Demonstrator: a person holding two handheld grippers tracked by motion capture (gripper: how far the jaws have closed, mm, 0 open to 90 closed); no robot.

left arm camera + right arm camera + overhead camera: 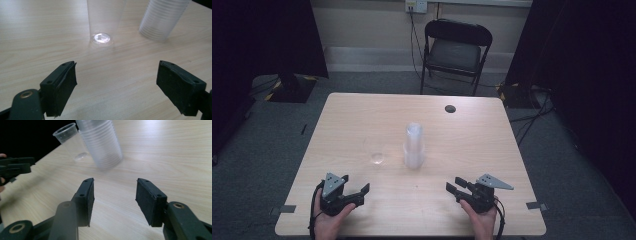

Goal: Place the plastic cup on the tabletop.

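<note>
A stack of clear plastic cups (414, 145) stands mouth down at the middle of the wooden table (362, 112). Just to its left stands a single clear cup (377, 150), upright. In the left gripper view the single cup (103, 22) rises straight ahead and the stack (162, 18) is to its right. My left gripper (357, 192) rests near the table's front left, open, nothing between its pads. My right gripper (457, 189) sits at the front right, open and empty too. The right gripper view has the stack (101, 142), the single cup (68, 137) and the other gripper (15, 167) at the far left.
A round cable hole (450, 108) lies at the table's far right. A black folding chair (454, 52) stands beyond the far edge. Dark curtains hang at both sides, and cables run on the grey floor.
</note>
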